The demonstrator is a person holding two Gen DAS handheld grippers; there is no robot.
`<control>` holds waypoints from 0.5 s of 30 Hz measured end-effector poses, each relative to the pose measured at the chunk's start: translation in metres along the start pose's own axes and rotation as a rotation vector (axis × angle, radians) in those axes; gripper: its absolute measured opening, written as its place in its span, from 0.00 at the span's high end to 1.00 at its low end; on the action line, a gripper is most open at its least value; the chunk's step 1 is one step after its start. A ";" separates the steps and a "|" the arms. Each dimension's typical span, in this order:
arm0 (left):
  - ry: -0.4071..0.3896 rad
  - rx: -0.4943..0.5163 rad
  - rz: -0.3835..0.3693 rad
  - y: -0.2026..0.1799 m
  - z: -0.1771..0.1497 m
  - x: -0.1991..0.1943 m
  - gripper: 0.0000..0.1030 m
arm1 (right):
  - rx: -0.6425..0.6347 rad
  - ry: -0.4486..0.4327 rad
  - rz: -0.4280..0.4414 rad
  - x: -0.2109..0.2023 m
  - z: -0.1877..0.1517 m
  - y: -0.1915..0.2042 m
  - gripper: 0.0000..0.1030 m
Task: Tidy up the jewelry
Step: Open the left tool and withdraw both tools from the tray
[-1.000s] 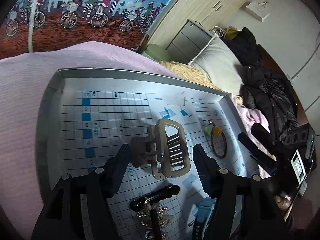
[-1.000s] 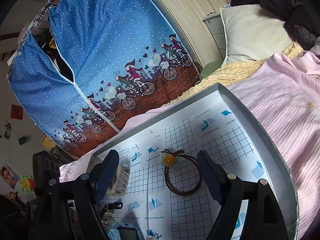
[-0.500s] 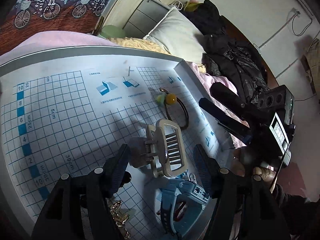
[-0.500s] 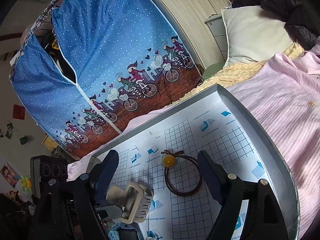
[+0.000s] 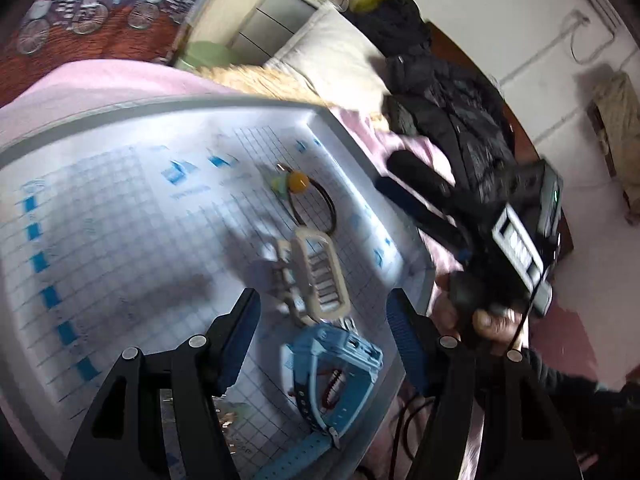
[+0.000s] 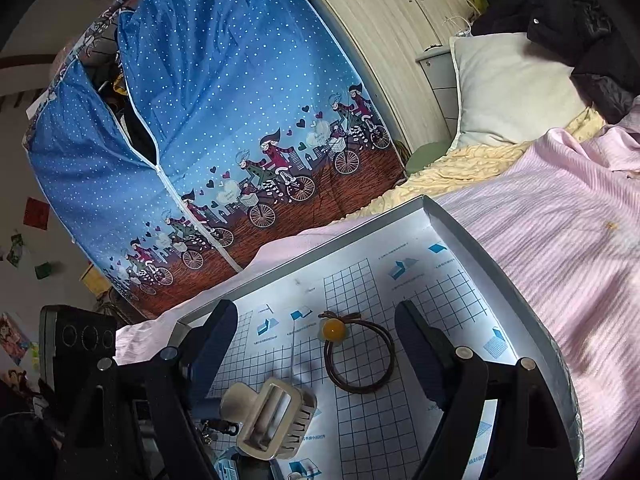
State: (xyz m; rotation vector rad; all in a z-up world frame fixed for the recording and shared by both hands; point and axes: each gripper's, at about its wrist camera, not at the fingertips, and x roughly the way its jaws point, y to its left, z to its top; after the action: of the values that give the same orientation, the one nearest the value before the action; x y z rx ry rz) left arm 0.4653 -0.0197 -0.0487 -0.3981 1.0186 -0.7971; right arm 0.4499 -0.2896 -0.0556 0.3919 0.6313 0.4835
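In the left wrist view the left gripper (image 5: 322, 316) has its two black jaws spread wide with nothing between the pads; the beige plastic claw hair clip (image 5: 316, 276) lies on the tray floor just beyond the tips, slightly above the centre of the gap and apart from both jaws. Directly below it, inside the gap and lower in the frame, sits a light blue plastic wristwatch with a perforated strap (image 5: 332, 368), close against the clip's near end. Above the clip, toward the frame's centre, a dark brown elastic hair tie with an amber bead (image 5: 310, 200) rests flat, its loop almost meeting the clip's far end. All three lie on the white grid-printed sheet lining the shallow grey tray (image 5: 348, 136), which sits on a pink striped bedspread (image 5: 104, 84). At the right of that frame the right gripper (image 5: 404, 196) reaches over the tray's edge, held by a person's hand (image 5: 484, 320). In the right wrist view the right gripper's jaws are likewise wide apart and empty; the hair tie lies between them, a little above the tips, and the clip sits at lower centre, nearer the left jaw. A blue dotted fabric wardrobe with cyclists printed on it (image 6: 224, 120) fills the upper left.
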 end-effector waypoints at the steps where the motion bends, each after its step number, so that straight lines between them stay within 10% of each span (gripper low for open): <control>1: -0.033 -0.019 0.024 0.003 0.001 -0.008 0.42 | -0.003 -0.005 -0.003 -0.004 0.000 0.000 0.23; 6: -0.211 -0.011 0.161 -0.007 -0.014 -0.049 0.42 | -0.053 -0.037 -0.008 -0.030 -0.007 0.010 0.15; 8: -0.259 0.004 0.225 -0.016 -0.025 -0.060 0.20 | -0.072 -0.049 -0.004 -0.040 -0.013 0.016 0.12; 15: -0.383 0.042 0.368 -0.058 -0.080 -0.093 0.07 | -0.140 -0.065 -0.012 -0.082 -0.040 0.044 0.02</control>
State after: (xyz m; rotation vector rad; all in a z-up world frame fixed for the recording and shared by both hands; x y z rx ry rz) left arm 0.3454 0.0160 0.0047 -0.3001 0.6858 -0.3890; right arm 0.3533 -0.2898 -0.0257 0.2700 0.5331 0.4979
